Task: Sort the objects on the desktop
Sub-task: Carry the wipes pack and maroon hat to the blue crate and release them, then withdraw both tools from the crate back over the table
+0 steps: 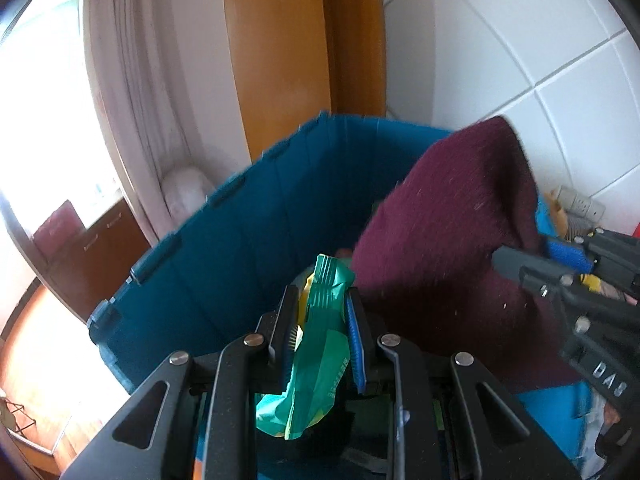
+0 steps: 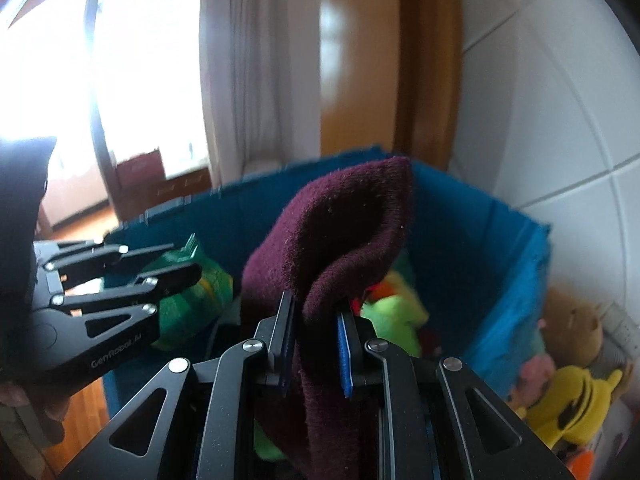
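My left gripper [image 1: 322,308] is shut on a crinkled green snack packet [image 1: 320,344] and holds it over the open blue bin [image 1: 240,216]. My right gripper [image 2: 316,316] is shut on a maroon cloth [image 2: 344,232], which droops over the same blue bin [image 2: 480,248]. In the left wrist view the maroon cloth [image 1: 452,240] hangs to the right with the right gripper [image 1: 536,256] clamped on it. In the right wrist view the left gripper [image 2: 188,260] reaches in from the left with the green packet [image 2: 196,300].
Plush toys, one lime green [image 2: 396,312], lie inside the bin. More soft toys, one yellow [image 2: 576,400] and one brown [image 2: 572,328], are piled right of the bin against the white tiled wall [image 2: 560,120]. A wooden door frame [image 1: 304,48], curtain [image 1: 136,80] and bright window stand behind.
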The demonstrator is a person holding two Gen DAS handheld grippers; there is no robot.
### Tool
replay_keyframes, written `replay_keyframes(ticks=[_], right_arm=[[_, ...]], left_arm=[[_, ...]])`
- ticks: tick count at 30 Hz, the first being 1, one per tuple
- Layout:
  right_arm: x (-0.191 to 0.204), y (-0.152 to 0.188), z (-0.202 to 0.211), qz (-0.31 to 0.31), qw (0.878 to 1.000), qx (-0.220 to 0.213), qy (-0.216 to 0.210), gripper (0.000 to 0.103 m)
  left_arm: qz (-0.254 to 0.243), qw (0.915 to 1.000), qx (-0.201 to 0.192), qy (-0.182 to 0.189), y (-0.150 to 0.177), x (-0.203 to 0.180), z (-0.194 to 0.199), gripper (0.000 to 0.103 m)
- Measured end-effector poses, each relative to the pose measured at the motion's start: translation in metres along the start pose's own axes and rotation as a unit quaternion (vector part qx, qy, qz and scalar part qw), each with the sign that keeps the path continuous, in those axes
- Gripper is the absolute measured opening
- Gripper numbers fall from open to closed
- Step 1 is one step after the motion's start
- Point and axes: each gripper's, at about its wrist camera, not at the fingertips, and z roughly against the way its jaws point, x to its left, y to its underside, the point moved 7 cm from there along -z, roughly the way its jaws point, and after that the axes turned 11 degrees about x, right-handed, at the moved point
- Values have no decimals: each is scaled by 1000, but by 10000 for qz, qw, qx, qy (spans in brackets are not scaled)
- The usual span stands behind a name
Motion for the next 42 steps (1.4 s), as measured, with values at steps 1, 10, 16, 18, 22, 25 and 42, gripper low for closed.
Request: replay_keyframes(ticks=[1,10,16,18,22,25,42], right_arm=[[4,2,-10,28,9999,136,-9,18],[-1,18,-22,-49,9975,651,281,51],[-6,17,-7,-21,9978,463,469,81],[-6,16,3,-26,9978,383,541,90],[-7,24,20,-47,9973,290,668,96],[-9,32,29,-95,9970,250,726,101],[-48,100,97,-810,9935,-116,791,102]], left_arm=[[-3,10000,57,18,3,1,-5,22],[57,9990,415,166,24,-3,-26,76],[92,9994,270,202,30,-4,-10,77],[102,9995,232,201,33,-3,-6,77],[105,9996,165,189,37,-3,3,77],[108,9996,121,222,41,-6,12,77],[-272,9981,-259,483,75,-81,74,77]])
